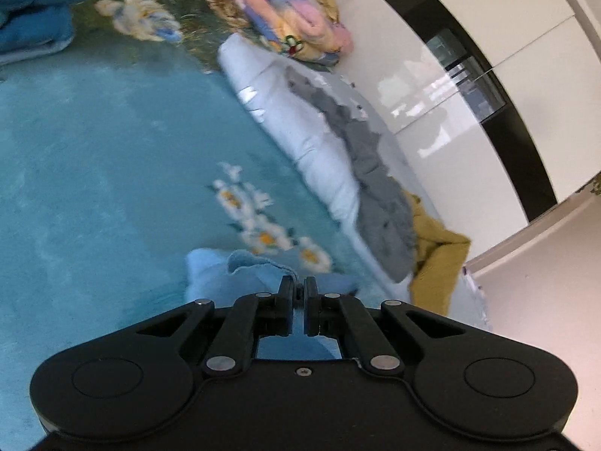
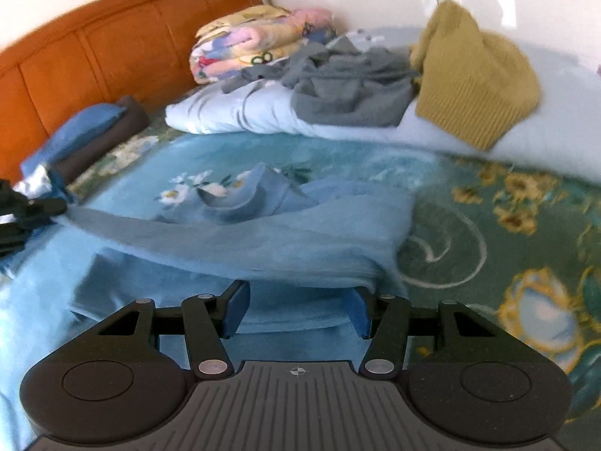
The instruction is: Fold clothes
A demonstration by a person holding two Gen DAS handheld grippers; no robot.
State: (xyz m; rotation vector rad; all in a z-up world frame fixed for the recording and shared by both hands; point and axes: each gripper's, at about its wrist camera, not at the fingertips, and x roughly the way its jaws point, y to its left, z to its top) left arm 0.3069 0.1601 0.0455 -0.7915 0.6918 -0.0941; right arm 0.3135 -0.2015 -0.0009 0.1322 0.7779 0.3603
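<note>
A bed (image 2: 526, 203) with a teal flowered blanket and an orange headboard (image 2: 94, 45) is filling both views, beside a glossy white wardrobe (image 1: 469, 56).

The left claw (image 1: 299, 289) is pinching a corner of a light blue shirt (image 2: 263, 236), its jaws clenched on the cloth; in the right wrist view that claw (image 2: 22, 212) is pulling the fabric into a taut band stretching away from the headboard side. The right claw (image 2: 296, 310) is standing released, jaws wide, just short of the shirt's near hem, gripping nothing. The shirt is lying mid-bed, partly doubled over itself and rumpled, so this fold is looking only partway made.

Toward the headboard, a blue and a dark brown garment (image 2: 94, 131) are lying rolled or folded side by side, which is suggesting finished pieces. Farther from the headboard, on a pale duvet (image 2: 244, 112), a grey garment (image 2: 349, 90) and a mustard sweater (image 2: 477, 86) are lying crumpled, apparently waiting for folding. A flowered quilt (image 2: 259, 45) is sitting folded behind them.
</note>
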